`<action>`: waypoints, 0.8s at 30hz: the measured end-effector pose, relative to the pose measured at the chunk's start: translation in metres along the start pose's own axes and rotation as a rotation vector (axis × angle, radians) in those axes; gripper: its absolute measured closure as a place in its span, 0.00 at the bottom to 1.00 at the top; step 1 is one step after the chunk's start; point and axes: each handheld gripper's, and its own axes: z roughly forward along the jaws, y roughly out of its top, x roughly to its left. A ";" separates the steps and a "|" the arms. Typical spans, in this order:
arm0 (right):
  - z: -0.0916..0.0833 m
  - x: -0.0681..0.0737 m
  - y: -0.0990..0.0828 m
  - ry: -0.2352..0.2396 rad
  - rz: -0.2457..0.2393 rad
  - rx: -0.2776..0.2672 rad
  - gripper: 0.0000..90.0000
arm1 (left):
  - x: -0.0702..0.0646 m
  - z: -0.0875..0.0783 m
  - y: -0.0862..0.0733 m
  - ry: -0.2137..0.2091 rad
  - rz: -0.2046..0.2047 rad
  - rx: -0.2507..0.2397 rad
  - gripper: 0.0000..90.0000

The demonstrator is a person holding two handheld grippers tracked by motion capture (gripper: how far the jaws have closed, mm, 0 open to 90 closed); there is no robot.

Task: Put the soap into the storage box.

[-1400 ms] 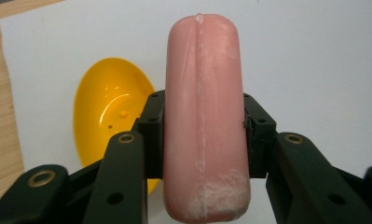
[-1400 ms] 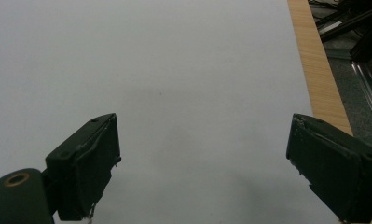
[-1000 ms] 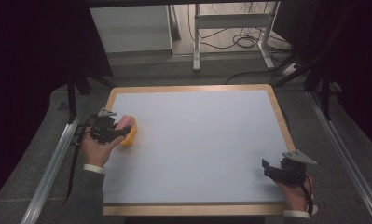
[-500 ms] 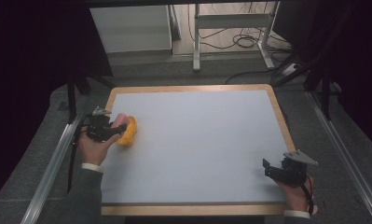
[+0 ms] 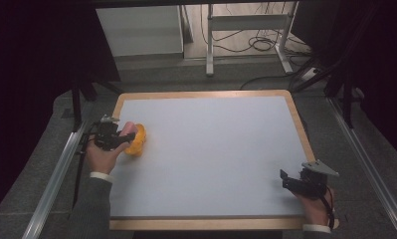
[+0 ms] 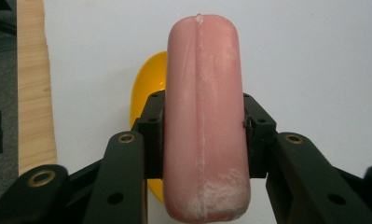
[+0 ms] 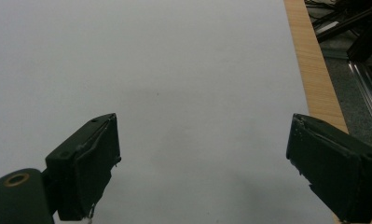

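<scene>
A pink sausage-shaped object (image 6: 204, 116) stands upright between the jaws of my left gripper (image 6: 203, 128), whose pads press on both its sides. Behind it lies a yellow object (image 6: 148, 86), partly hidden. From the high view the left gripper (image 5: 120, 135) is at the white board's left edge, with the pink object (image 5: 130, 128) against the yellow one (image 5: 137, 140). My right gripper (image 5: 291, 180) rests low near the board's front right corner, and its jaws (image 7: 202, 163) stand wide open over bare white surface with nothing between them.
The white board (image 5: 211, 149) has a wooden rim (image 5: 201, 93) and sits on a grey bench with metal rails (image 5: 51, 184) on each side. Behind it are a white cabinet (image 5: 139, 32), a metal stand and floor cables.
My left gripper with the pink object has shifted slightly left and down toward the board, beside the yellow object. The right gripper has stayed put.
</scene>
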 end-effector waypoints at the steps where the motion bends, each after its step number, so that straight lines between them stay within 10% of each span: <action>1: 0.000 0.000 0.000 0.000 -0.001 0.001 0.10 | 0.001 0.002 0.000 0.004 0.001 0.008 0.67; 24: 0.001 0.001 -0.001 -0.010 -0.006 0.004 0.10 | 0.003 0.040 -0.012 0.026 -0.002 0.082 0.67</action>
